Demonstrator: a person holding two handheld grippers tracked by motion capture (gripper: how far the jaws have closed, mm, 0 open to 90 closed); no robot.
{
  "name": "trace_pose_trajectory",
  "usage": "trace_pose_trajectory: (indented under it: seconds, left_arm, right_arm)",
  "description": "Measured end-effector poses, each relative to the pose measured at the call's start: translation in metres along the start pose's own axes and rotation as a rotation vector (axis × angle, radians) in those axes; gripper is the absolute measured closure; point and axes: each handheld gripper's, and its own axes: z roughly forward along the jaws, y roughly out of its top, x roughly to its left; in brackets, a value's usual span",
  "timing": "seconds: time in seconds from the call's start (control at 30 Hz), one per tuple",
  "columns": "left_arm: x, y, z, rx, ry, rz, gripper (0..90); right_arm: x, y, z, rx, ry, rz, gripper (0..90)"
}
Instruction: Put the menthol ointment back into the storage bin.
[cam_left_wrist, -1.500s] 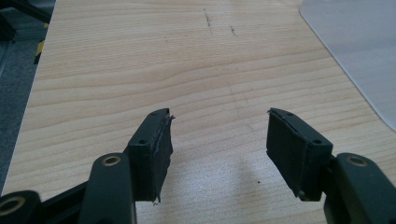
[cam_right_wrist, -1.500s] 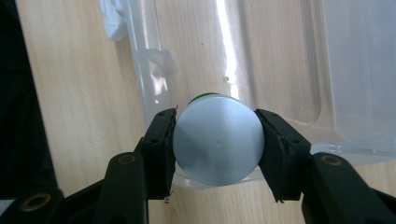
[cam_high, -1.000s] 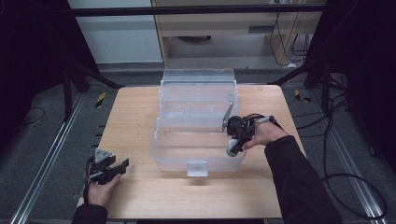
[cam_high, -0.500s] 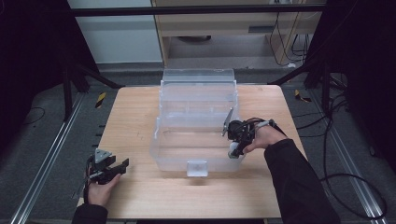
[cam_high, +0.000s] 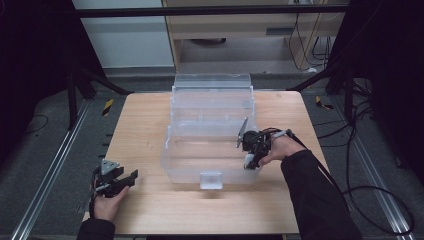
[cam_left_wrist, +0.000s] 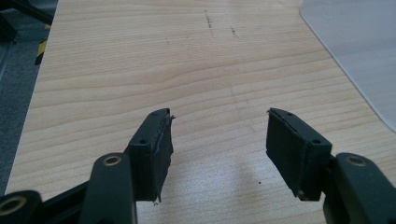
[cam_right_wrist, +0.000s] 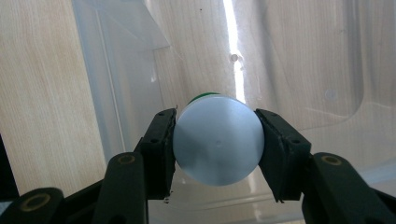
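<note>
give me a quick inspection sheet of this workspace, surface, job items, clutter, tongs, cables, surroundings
Surface: light wooden table, a few faint dark marks, otherwise bare.
Job's things: clear plastic bin at the table's middle, lid standing open at the back; round white-based container with a green edge behind it.
Clutter: nothing seen.
Tongs: right tongs shut on the container, over the bin's right side; left tongs open, holding nothing, low over the table's near left corner.
Cables: black cable trailing from the right tongs to the floor.
Surroundings: grey floor, black frame, yellow-black tape marks, pale cabinet behind.
</note>
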Motion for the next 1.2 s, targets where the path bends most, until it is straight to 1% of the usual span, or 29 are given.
trace_pose_trajectory:
  seconds: [0.03, 0.07, 0.17, 0.33, 0.83, 1.2]
  left_arm:
    - [0.0, 0.0, 0.0, 0.0, 0.0, 0.0, 40.4]
    - [0.0, 0.0, 0.0, 0.001, 0.001, 0.0, 40.4]
    - [0.0, 0.0, 0.001, 0.004, 0.001, 0.0, 40.4]
    - [0.0, 0.0, 0.001, 0.004, 0.001, -0.001, 40.4]
    - [0.0, 0.0, 0.001, 0.006, -0.001, 0.002, 40.4]
    - [0.0, 0.0, 0.001, 0.006, -0.003, 0.001, 40.5]
  right_arm:
    - [0.0, 0.0, 0.0, 0.0, 0.0, 0.0, 50.4]
    - [-0.001, -0.004, 0.002, -0.006, 0.004, 0.007, 50.4]
    - [-0.002, -0.007, 0.005, 0.012, 0.003, 0.018, 50.3]
    - [-0.002, -0.011, 0.007, -0.01, 0.014, 0.022, 50.1]
    - [-0.001, -0.011, 0.009, -0.009, 0.01, 0.031, 50.1]
    - [-0.001, -0.01, 0.01, -0.003, 0.001, 0.028, 50.0]
